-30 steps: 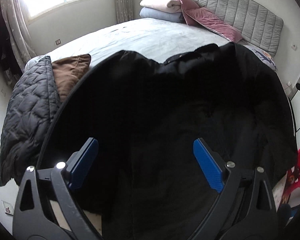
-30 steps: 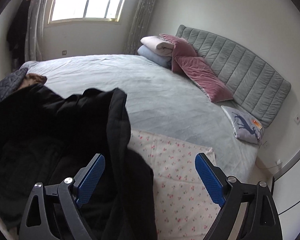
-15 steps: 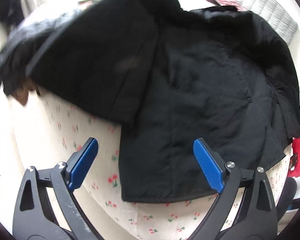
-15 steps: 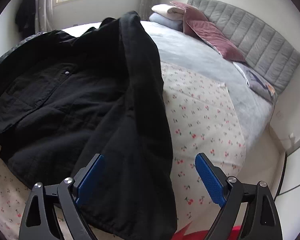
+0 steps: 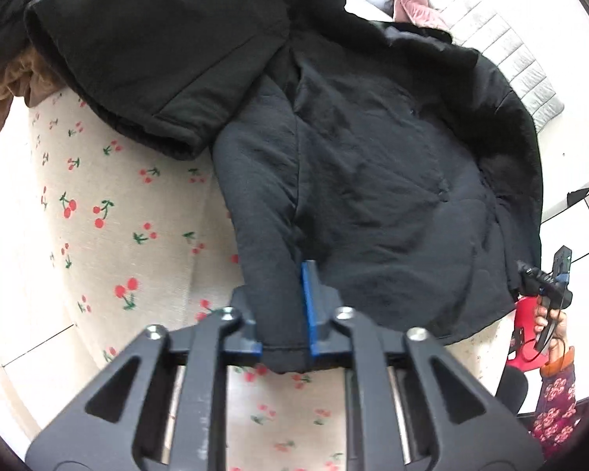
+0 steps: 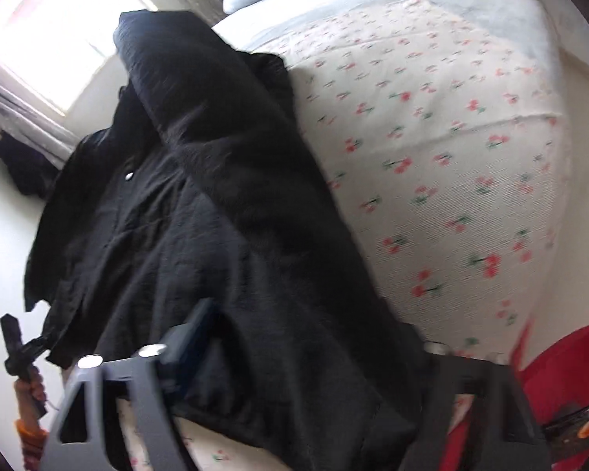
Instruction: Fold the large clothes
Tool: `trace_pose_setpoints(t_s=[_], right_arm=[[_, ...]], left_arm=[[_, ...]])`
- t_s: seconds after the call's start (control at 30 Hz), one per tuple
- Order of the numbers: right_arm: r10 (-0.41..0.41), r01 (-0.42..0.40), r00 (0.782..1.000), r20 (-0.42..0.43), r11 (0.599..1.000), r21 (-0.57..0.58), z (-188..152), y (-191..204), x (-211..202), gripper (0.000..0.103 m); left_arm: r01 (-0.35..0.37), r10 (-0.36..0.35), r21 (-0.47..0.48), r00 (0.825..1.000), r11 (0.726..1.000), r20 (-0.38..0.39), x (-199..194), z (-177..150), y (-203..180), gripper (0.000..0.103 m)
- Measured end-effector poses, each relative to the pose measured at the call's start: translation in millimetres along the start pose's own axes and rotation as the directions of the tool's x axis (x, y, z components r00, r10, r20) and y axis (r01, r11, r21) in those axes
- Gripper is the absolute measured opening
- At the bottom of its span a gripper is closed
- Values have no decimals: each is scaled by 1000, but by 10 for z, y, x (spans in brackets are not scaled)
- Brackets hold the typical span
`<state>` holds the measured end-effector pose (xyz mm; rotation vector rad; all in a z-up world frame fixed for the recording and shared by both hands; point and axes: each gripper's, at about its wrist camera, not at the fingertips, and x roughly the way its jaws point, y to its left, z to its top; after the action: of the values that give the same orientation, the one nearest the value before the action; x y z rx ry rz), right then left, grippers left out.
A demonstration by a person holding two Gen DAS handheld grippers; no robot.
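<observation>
A black padded jacket (image 5: 373, 176) lies spread on a cherry-print sheet (image 5: 117, 216), with one sleeve folded across its upper left. My left gripper (image 5: 278, 278) is at the jacket's near hem corner. Its jaws are closing and the blue pads (image 5: 308, 306) pinch the fabric. In the right wrist view the same jacket (image 6: 216, 216) fills the left half. My right gripper (image 6: 314, 322) straddles the near hem, jaws closing but still wide, cloth draped over the right finger. A hand holding each gripper shows at the edge of the other view.
The cherry-print sheet (image 6: 451, 137) covers the near end of a bed with a grey cover (image 6: 373, 11). A brown garment (image 5: 4, 94) sits at the far left. Pink pillows (image 5: 412, 4) lie by the headboard (image 5: 522, 62). A red object (image 6: 561, 373) stands beside the bed.
Both grippers dropped toward the jacket's near hem. The left jaws went from wide open to pinched on the hem corner. The right jaws narrowed a little around the hem.
</observation>
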<state>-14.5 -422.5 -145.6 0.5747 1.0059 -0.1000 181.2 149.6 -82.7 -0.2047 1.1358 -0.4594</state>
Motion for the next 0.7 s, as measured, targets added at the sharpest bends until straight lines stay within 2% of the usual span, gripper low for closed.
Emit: trace_pose_setpoints(t_s=[0.03, 0.07, 0.17, 0.23, 0.3, 0.33, 0.37, 0.4, 0.43, 0.47, 0.5, 0.53, 0.57, 0.6, 0.7], right_arm=[[-15, 14, 1000, -13, 999, -37, 6, 84, -9, 23], [-47, 46, 999, -7, 997, -69, 19, 145, -51, 23], [-138, 143, 990, 36, 975, -168, 180, 308, -316, 12], [-276, 288, 957, 90, 940, -180, 369, 303, -532, 11], [-408, 426, 901, 145, 896, -129, 633, 188, -815, 10], [-489, 511, 852, 187, 854, -97, 759, 122, -957, 10], [-568, 598, 787, 241, 799, -69, 874, 66, -1097, 11], [-609, 645, 737, 293, 763, -36, 981, 18, -1232, 14], [-623, 658, 711, 327, 753, 6, 1052, -26, -1359, 24], [-629, 652, 696, 347, 756, 62, 1106, -77, -1485, 33], [-622, 632, 697, 358, 768, 103, 1128, -108, -1578, 54], [-602, 603, 709, 368, 788, 126, 1131, -117, -1640, 65], [-552, 550, 741, 382, 826, 125, 1112, -107, -1697, 79], [-487, 489, 785, 383, 867, 98, 1070, -80, -1701, 82], [-355, 376, 884, 304, 926, -13, 879, 39, -1513, 82]], left_arm=[[4, -4, -1, 1000, 1000, 12, -41, -7, -44, 14], [5, -5, 2, 1000, 1000, 21, -97, 0, -63, 14], [2, -3, 21, 999, 1000, 36, -196, -8, -131, 14], [-12, 11, 40, 999, 999, 31, -207, -17, -182, 14], [-28, 26, 56, 999, 998, 27, -190, -28, -215, 14], [-36, 34, 62, 999, 997, 25, -176, -33, -230, 14], [-40, 39, 65, 999, 997, 23, -159, -38, -237, 14], [-44, 42, 65, 999, 997, 22, -154, -45, -232, 14], [-46, 44, 65, 999, 997, 22, -147, -49, -228, 14], [-46, 45, 65, 999, 997, 22, -142, -50, -229, 14], [-45, 44, 63, 999, 997, 24, -142, -51, -220, 14], [-41, 40, 60, 999, 997, 24, -139, -47, -206, 14], [-36, 35, 58, 999, 998, 23, -164, -52, -171, 14], [-33, 32, 54, 999, 998, 21, -158, -54, -151, 15], [-31, 31, 42, 999, 999, 9, -108, -60, -112, 15]])
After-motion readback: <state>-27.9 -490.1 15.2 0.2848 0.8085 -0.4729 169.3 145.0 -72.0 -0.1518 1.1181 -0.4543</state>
